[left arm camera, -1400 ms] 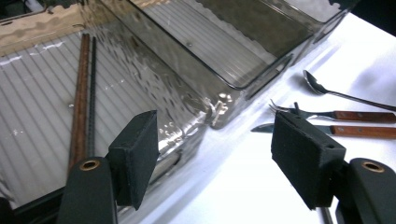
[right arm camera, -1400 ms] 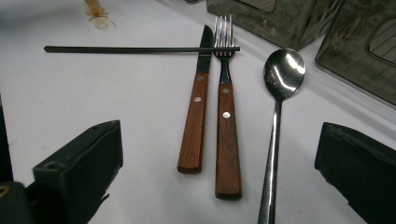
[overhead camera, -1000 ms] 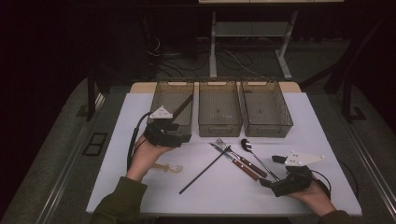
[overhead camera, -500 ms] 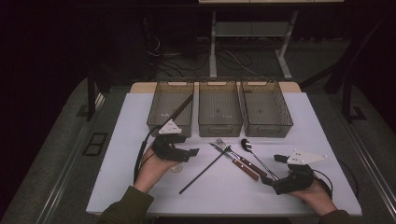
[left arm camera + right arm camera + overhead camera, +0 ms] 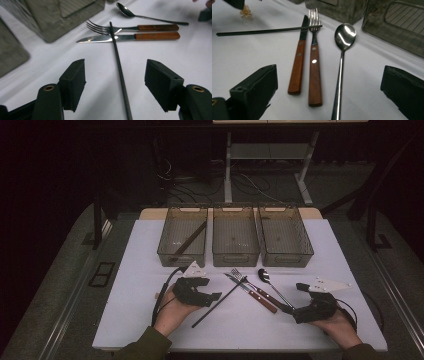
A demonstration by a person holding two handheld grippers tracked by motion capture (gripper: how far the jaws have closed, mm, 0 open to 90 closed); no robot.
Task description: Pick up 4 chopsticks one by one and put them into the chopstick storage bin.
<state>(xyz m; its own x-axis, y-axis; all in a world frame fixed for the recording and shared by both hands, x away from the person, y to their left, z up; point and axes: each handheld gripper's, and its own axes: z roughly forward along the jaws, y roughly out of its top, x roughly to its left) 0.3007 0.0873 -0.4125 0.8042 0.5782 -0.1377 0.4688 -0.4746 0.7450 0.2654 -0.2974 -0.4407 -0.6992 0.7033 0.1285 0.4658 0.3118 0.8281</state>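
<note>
Between open jaws, black chopstick [image 5: 119,72].

You will find no writing, label, brand, number or sign that can be read here: not on the bins, not on the cutlery, not on the bench.
</note>
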